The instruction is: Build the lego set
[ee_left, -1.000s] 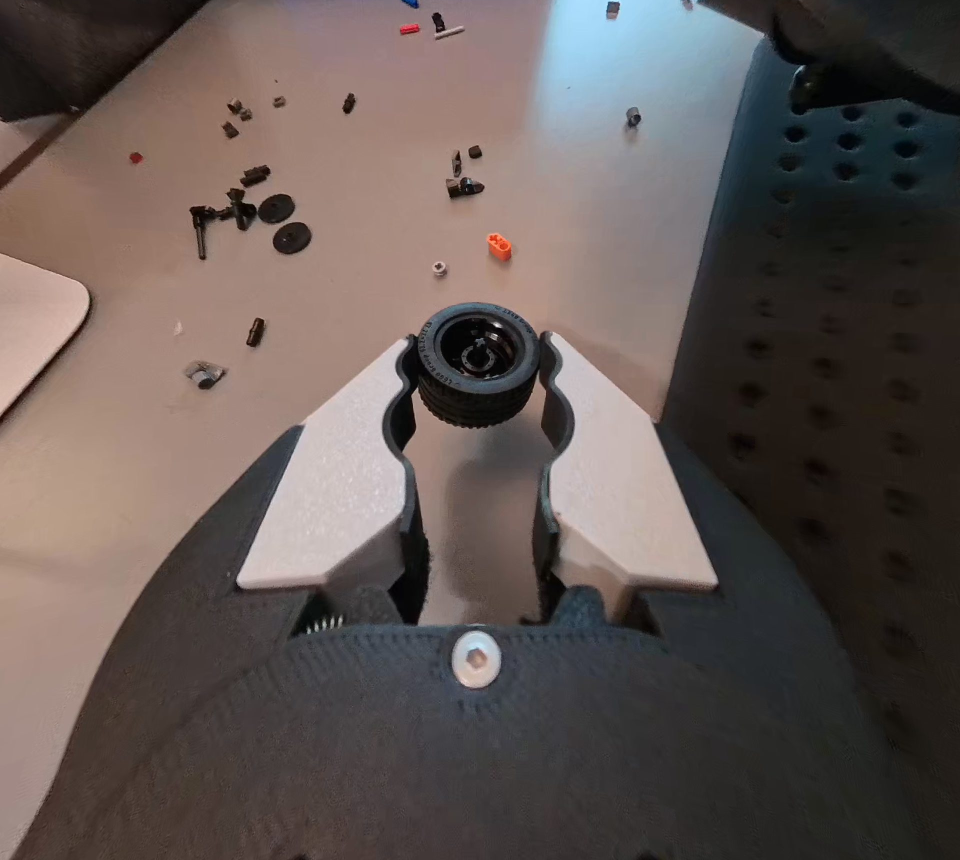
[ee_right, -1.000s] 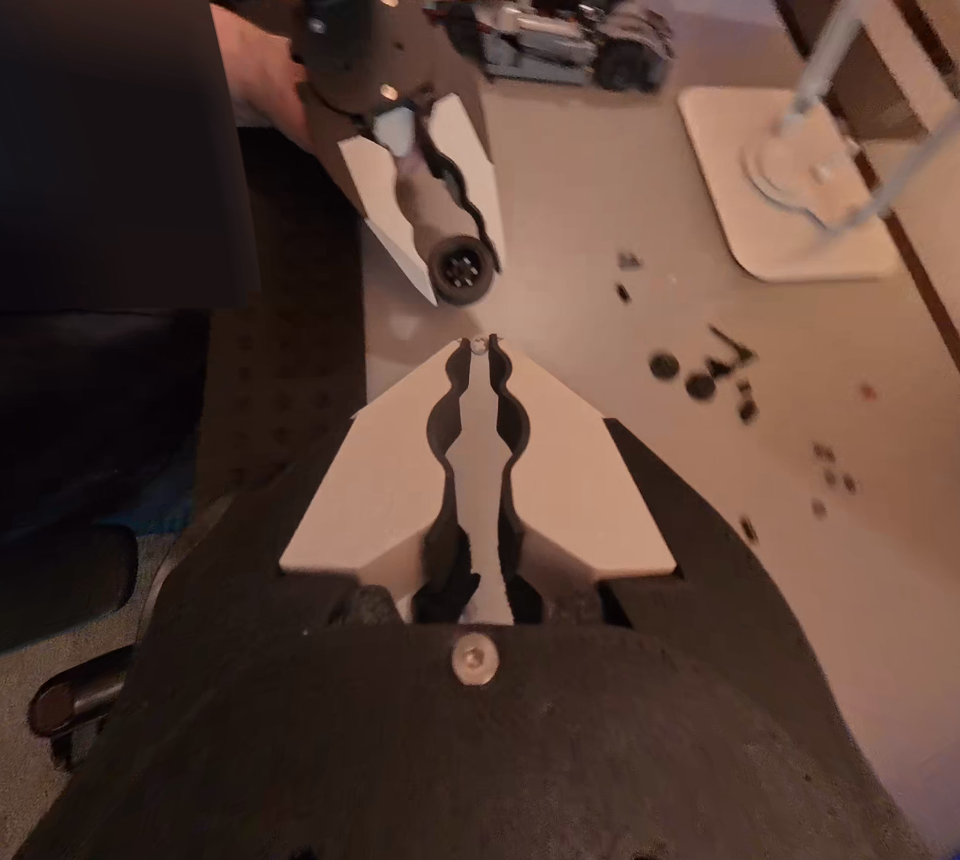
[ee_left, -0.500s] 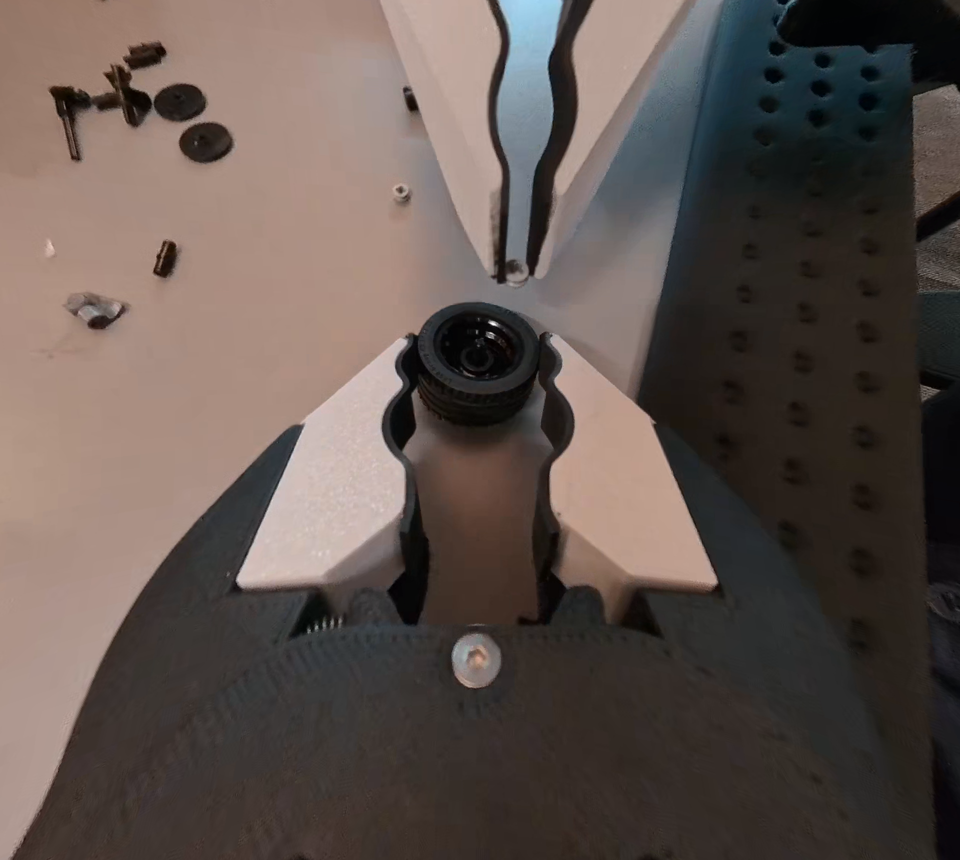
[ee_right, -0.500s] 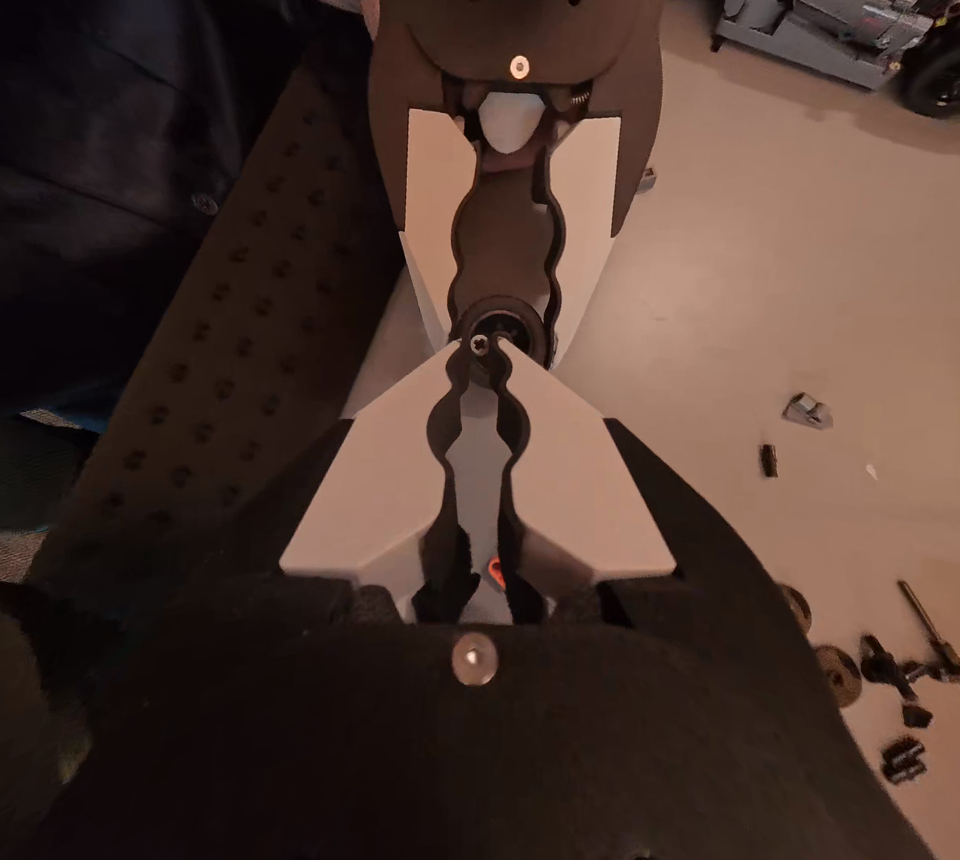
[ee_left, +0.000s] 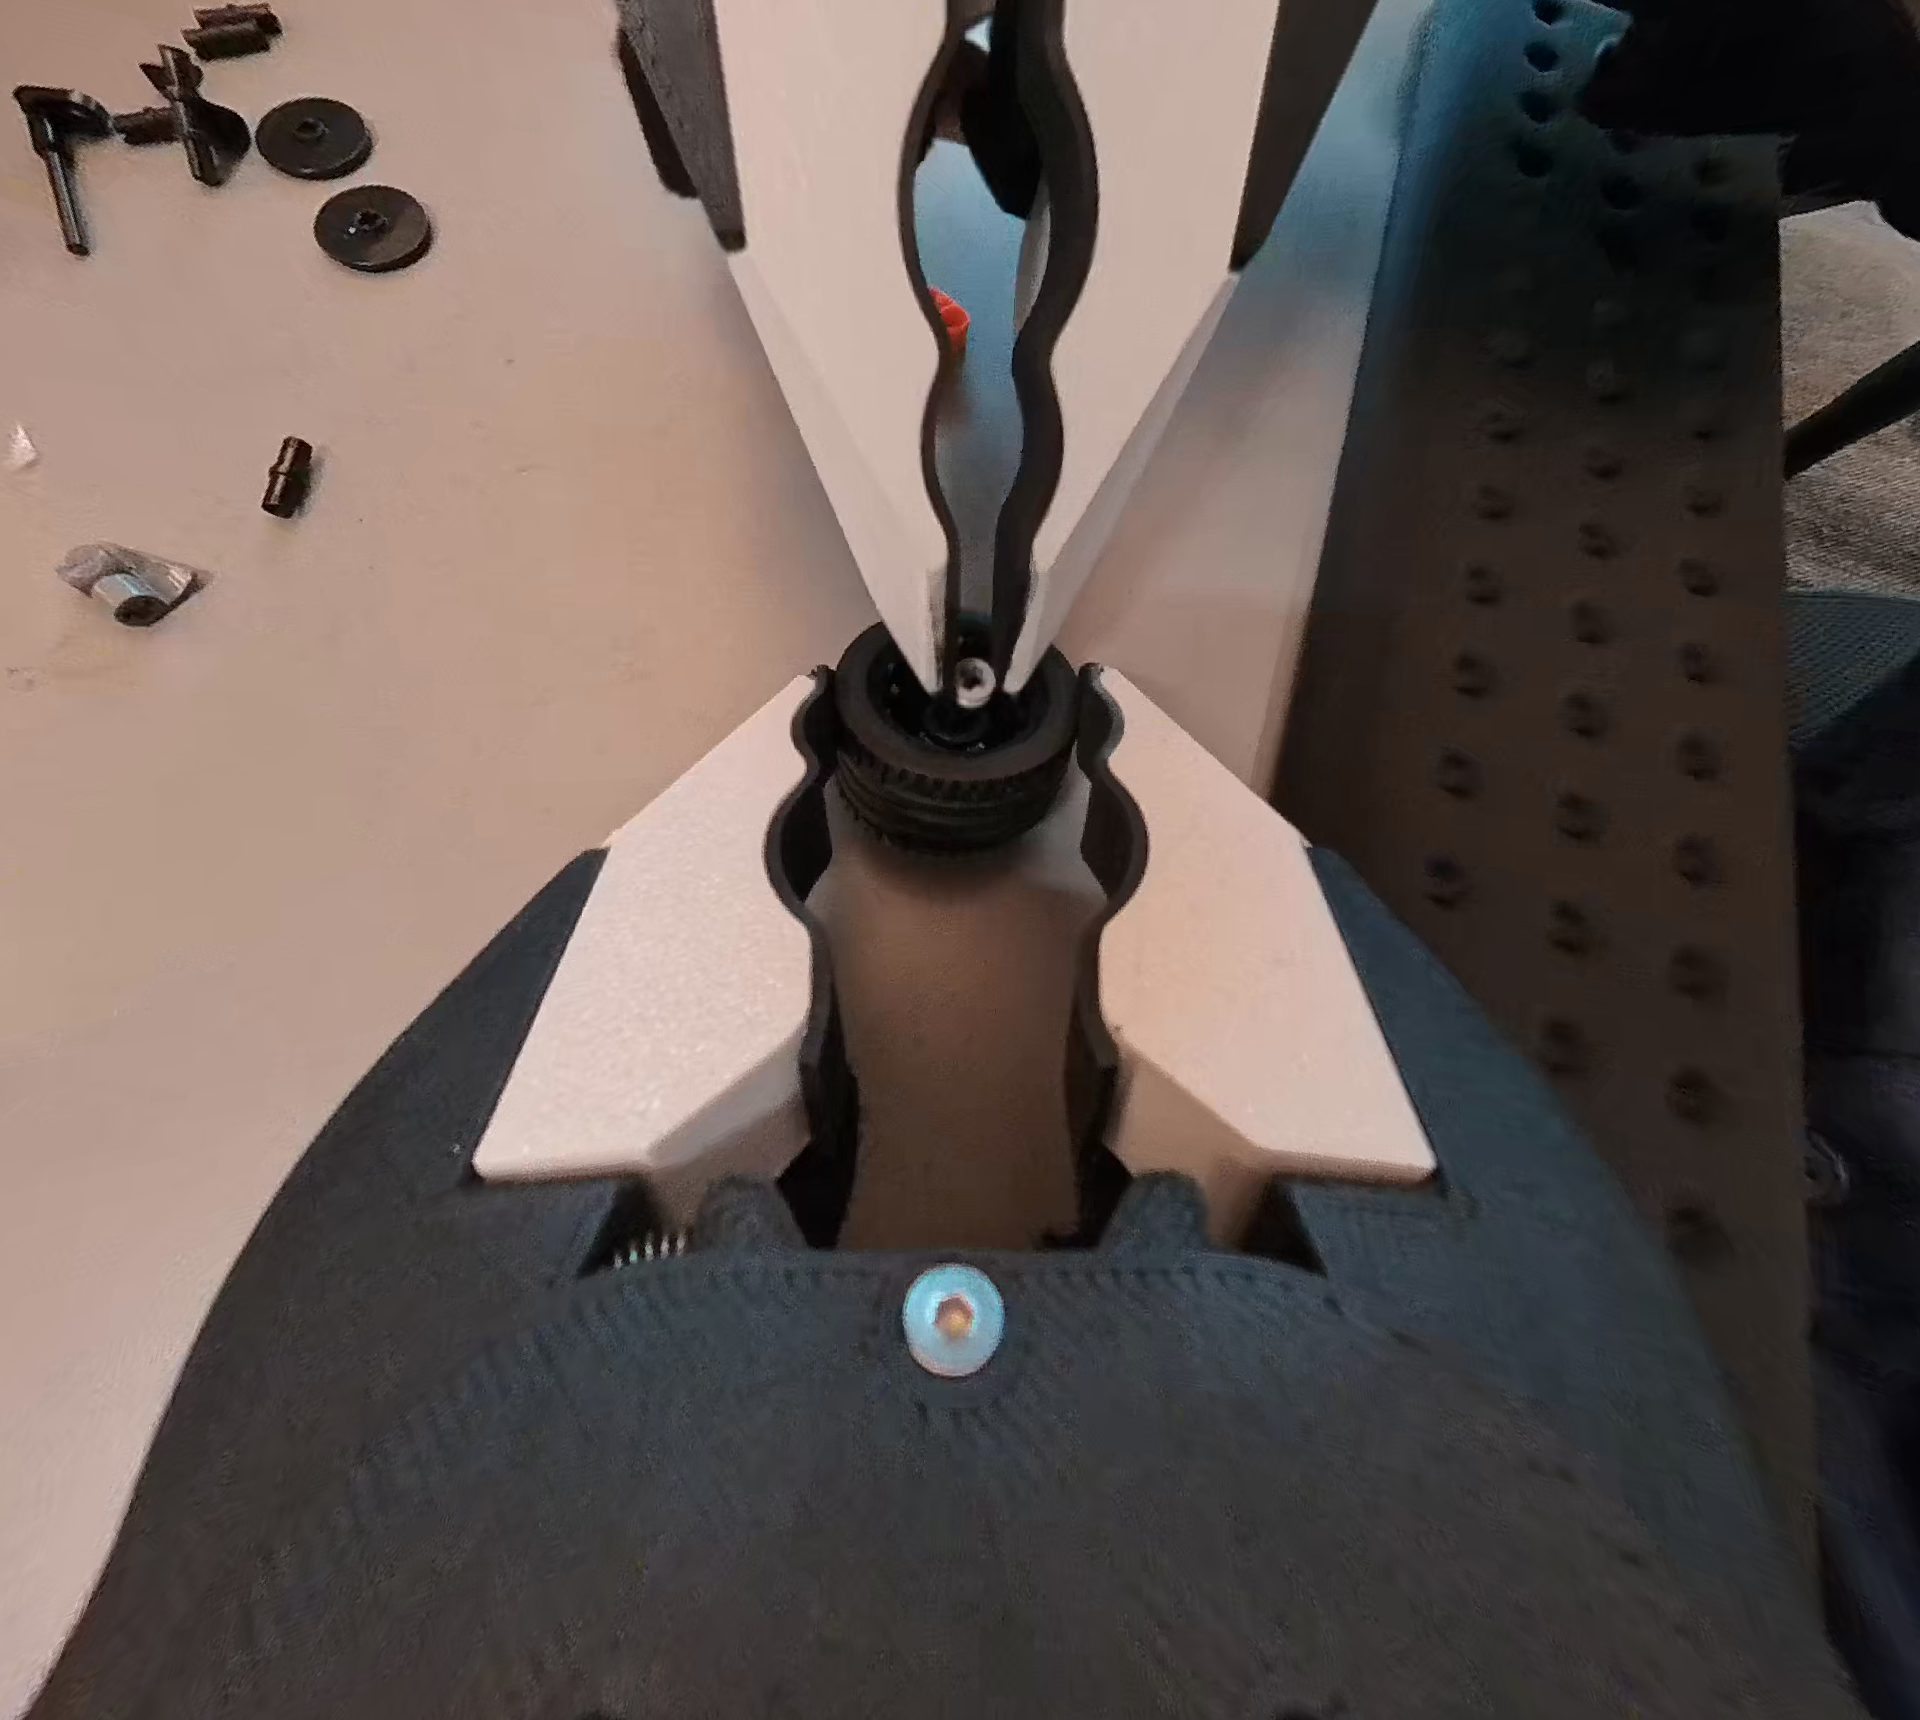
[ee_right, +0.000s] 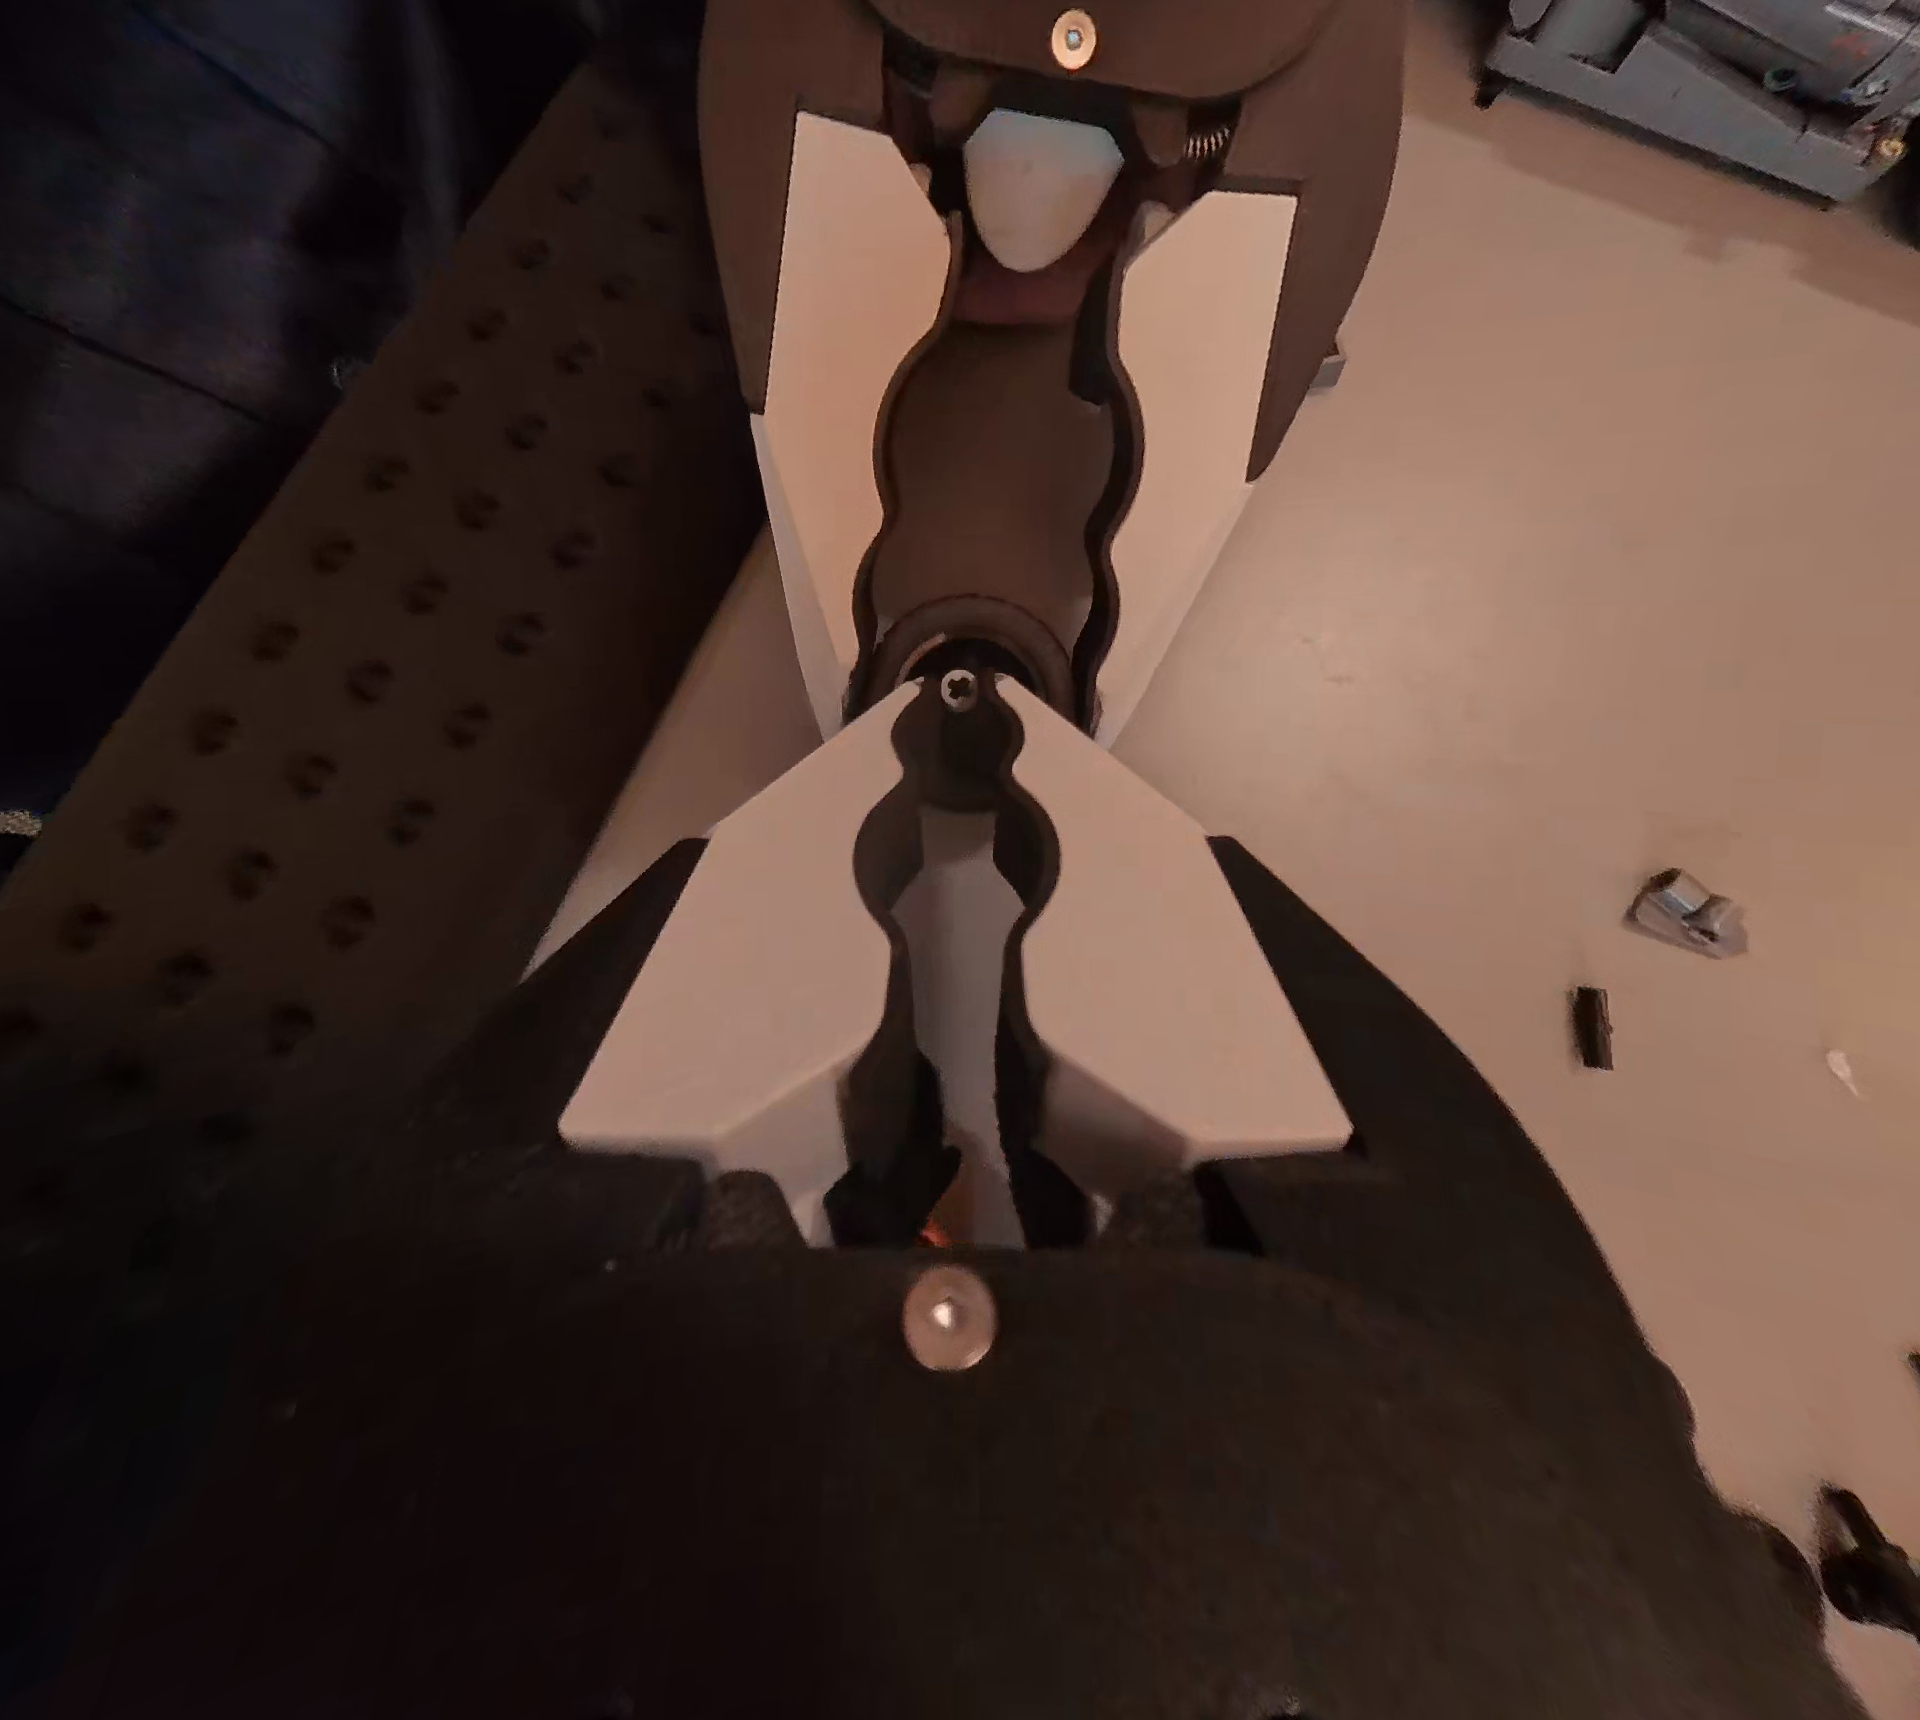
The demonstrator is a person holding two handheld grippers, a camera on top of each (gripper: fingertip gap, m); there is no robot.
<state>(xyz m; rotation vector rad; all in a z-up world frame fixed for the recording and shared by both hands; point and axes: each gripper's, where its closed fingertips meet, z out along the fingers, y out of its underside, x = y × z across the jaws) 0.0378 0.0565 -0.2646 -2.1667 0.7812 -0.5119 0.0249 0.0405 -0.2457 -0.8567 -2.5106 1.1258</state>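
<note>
Left claw (ee_left: 951, 683), seen from its own wrist view: clamped on a small black rubber tyre (ee_left: 940, 787), one white finger (ee_left: 717, 839) on each side of the tread, hub facing forward. Right claw (ee_right: 961, 683), tips pinched together on a small light-grey pin (ee_right: 958, 691), cross-shaped end toward the camera. Both claws nose to nose, the pin (ee_left: 974, 681) sitting at the mouth of the tyre's hub; how deep it goes, impossible to tell. In the right wrist view the tyre (ee_right: 971, 621) mostly hidden behind the right claw's tips, held at the far end of the left claw (ee_right: 977, 631).

Beyond the tyre, seen through the gap in the right claw (ee_left: 977, 621): a small orange piece (ee_left: 951, 320) on the pale counter (ee_left: 499, 631). Left of the tyre on the counter: a short black connector (ee_left: 286, 475), a light-grey angled piece (ee_left: 130, 584), and farther out two black discs (ee_left: 343, 184) beside a cluster of black pins and axles (ee_left: 135, 127). Right of the tyre: a dark perforated panel (ee_left: 1558, 631) running along the counter's edge. In the right wrist view, well beyond the tyre to the right, a grey built lego vehicle (ee_right: 1683, 8) on the counter (ee_right: 1507, 631), and nearer, the grey angled piece (ee_right: 1683, 912) with the black connector (ee_right: 1590, 1026) just beside it.
</note>
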